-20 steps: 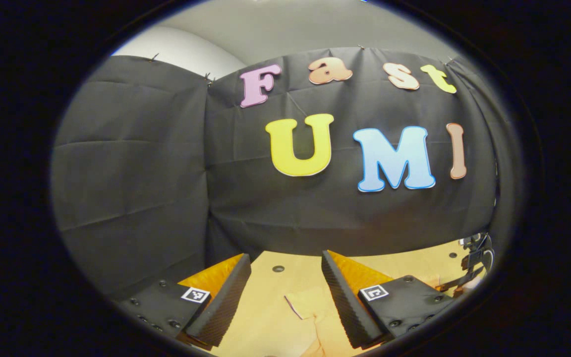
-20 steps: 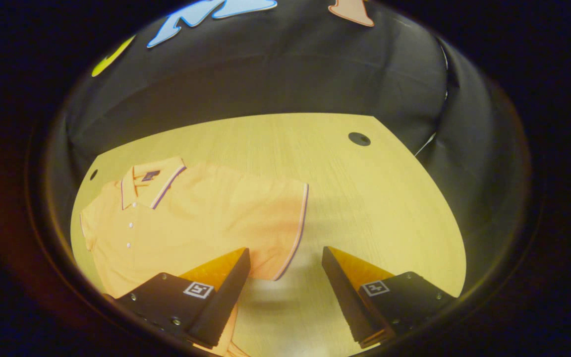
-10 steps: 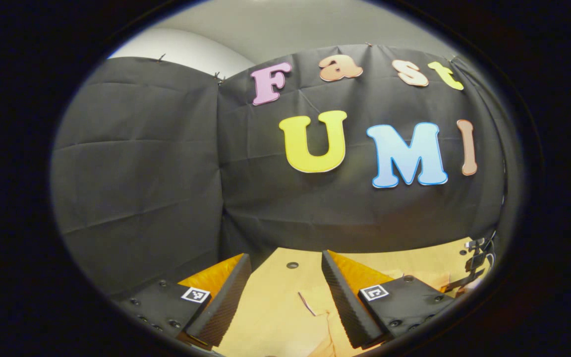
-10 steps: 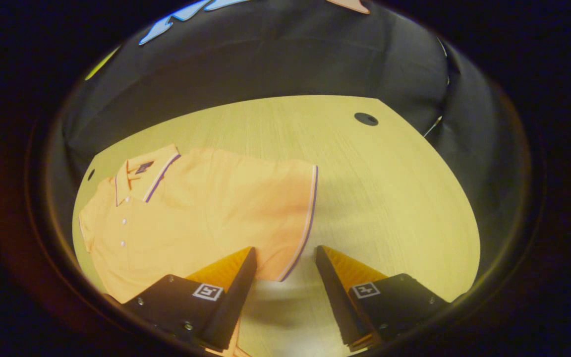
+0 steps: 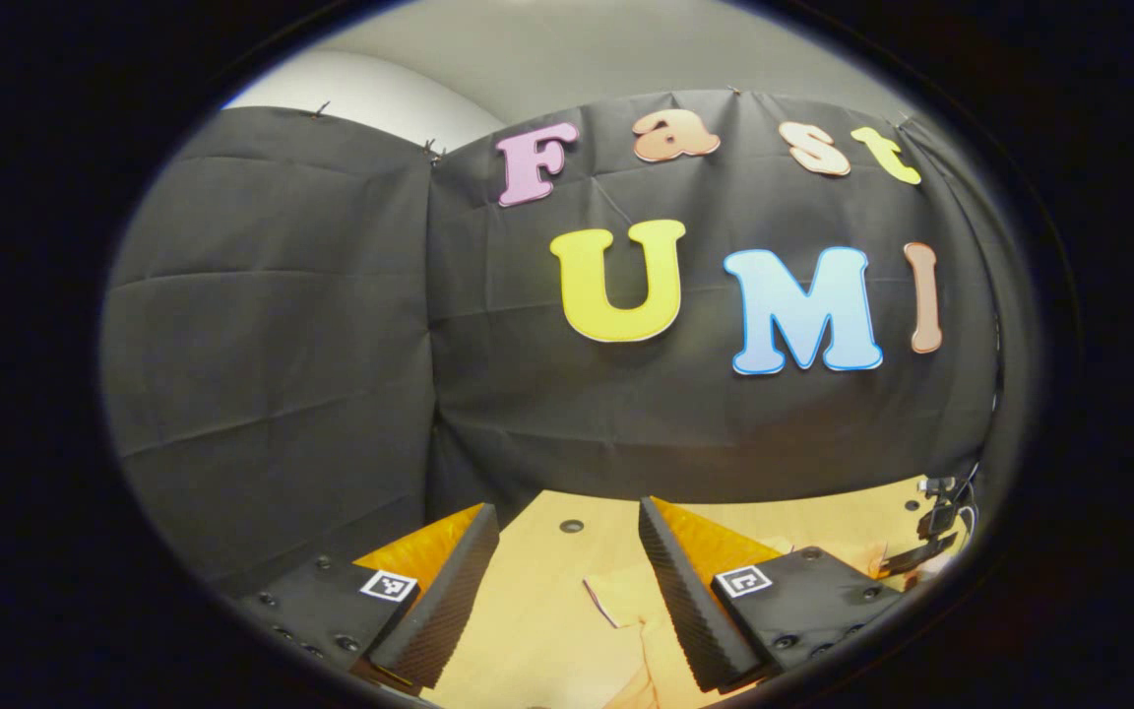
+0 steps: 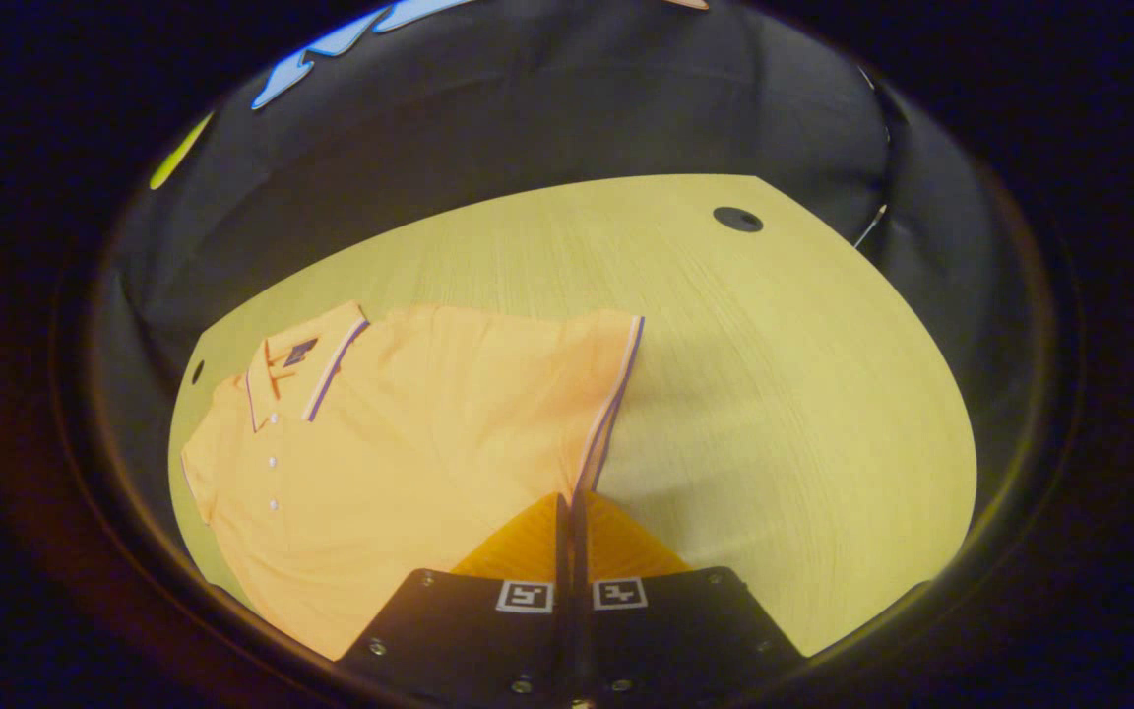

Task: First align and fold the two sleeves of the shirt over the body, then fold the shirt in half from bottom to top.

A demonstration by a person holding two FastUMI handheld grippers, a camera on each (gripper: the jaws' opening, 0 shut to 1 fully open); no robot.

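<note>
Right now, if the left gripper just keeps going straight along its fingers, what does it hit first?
Probably the booth wall. The left gripper is open and points nearly level over the table, with a bit of the shirt low between its fingers. Depth is unclear, so it might graze the table's far edge first.

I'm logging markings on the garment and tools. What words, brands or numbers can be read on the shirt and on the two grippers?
shirt, neck label: a dark patch, too small to read.
left gripper, marker on each of its fingers: a black-and-white coded square, no words.
right gripper, shut on the shirt's sleeve hem: the same coded squares, no words.
No readable text on any of them.
</note>
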